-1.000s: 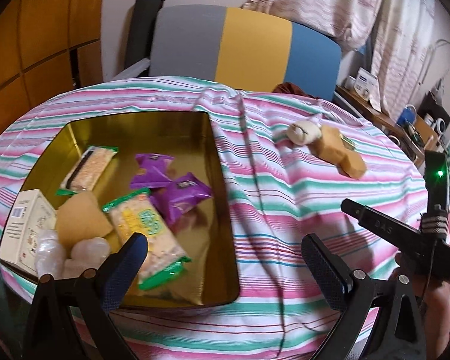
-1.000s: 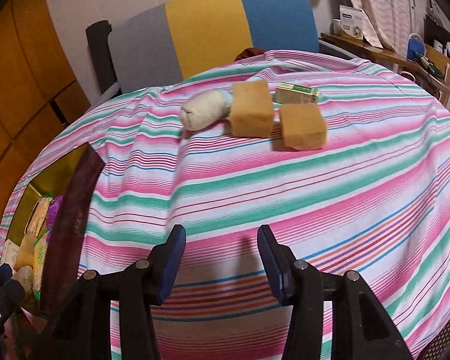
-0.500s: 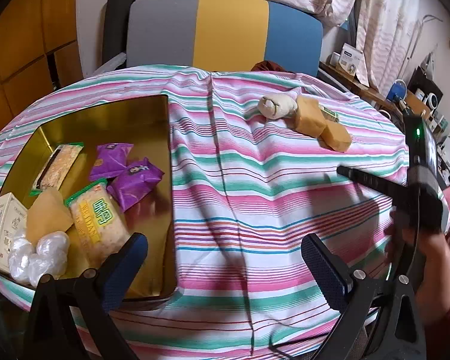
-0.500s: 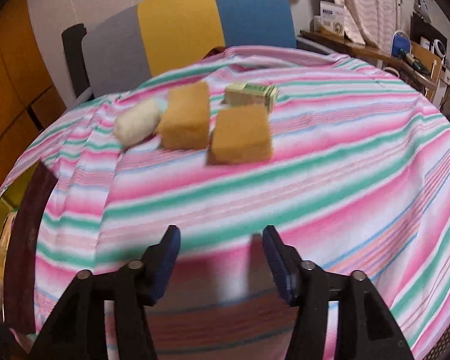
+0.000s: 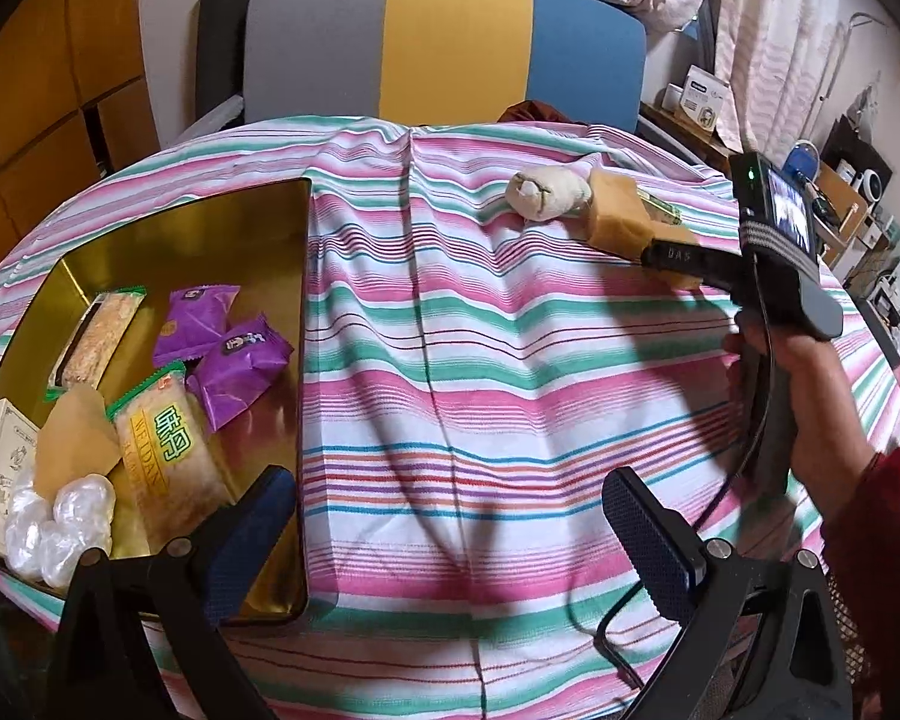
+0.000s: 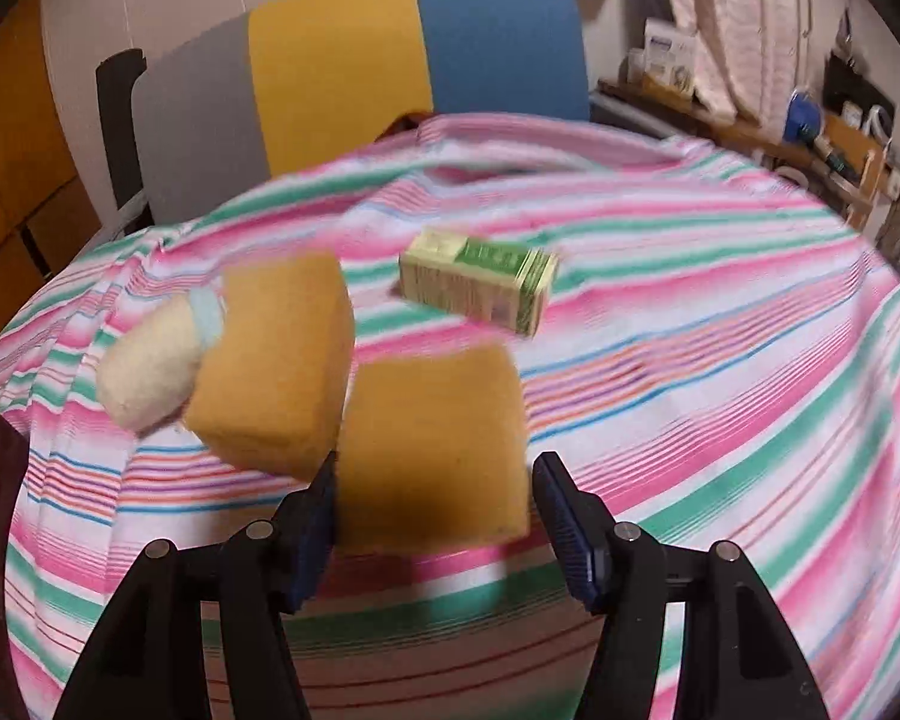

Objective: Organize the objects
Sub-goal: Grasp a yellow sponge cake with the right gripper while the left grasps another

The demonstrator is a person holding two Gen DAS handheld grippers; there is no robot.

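**Right claw lines up on a sponge block**

Left wrist view: the left claw (image 5: pixel 450 516) hangs apart and empty over the striped tabletop (image 5: pixel 510 360); the gold tray (image 5: pixel 210 222) at left already collects snacks.

Right wrist view: the right claw (image 6: pixel 432 516), closing, brackets the nearer sponge block (image 6: pixel 432 438) at lower centre, seemingly to carry it there.

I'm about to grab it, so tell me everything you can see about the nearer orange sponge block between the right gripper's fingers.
The nearer orange sponge block is a squarish, matte, foam-looking slab lying flat on the striped tablecloth. It sits between the closing fingers of the right gripper, not visibly pressed yet. Its left edge is close to a second orange block, with contact unclear.
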